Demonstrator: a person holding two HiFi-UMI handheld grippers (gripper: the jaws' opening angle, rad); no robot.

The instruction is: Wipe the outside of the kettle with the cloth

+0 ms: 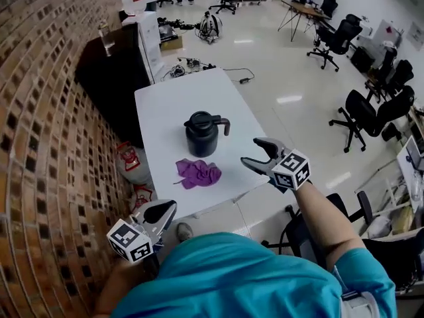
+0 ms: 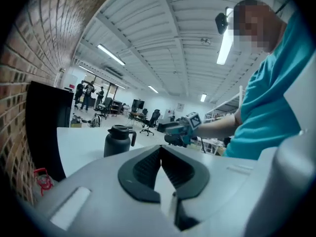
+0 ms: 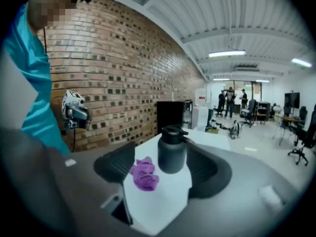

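A black matte kettle (image 1: 202,133) with a side handle stands upright at the middle of the head view, on a white rectangular surface (image 1: 165,105). A purple crumpled cloth (image 1: 197,173) lies just below it in the frame, close to its base. The left claw (image 1: 161,212), at the lower left and off the surface's near edge, has its jaws pressed together with nothing in them. The right claw (image 1: 250,152), right of centre, hangs at the surface's right edge with jaws spread wide, gripping nothing.
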